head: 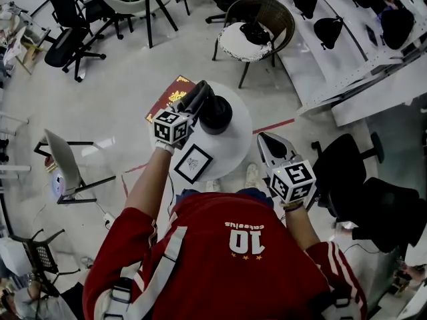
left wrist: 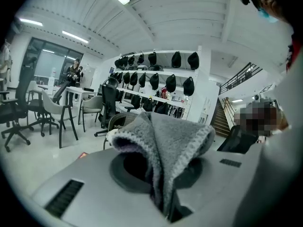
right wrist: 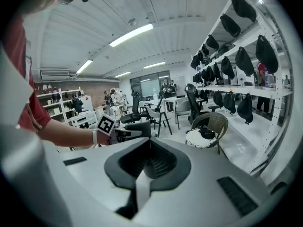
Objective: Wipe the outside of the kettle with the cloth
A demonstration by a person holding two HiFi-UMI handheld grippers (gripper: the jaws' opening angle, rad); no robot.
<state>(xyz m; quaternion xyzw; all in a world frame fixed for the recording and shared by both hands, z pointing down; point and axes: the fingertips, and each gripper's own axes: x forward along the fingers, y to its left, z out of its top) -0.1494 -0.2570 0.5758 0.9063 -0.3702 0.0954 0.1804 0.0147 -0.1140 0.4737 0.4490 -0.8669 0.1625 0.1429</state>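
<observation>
Grey fleecy cloth (left wrist: 166, 142) bunched in left claw (head: 199, 101)

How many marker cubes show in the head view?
2. One cube rides the left gripper, next to the kettle on the round table; the other cube rides the right gripper, beside the table's right edge. None looks hidden.

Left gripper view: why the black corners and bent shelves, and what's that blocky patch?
Left gripper view: a wide-angle lens rounds the picture, bending the shelves behind the cloth; the mosaic was added afterwards to hide a face. Head view: glare on the floor.
</observation>
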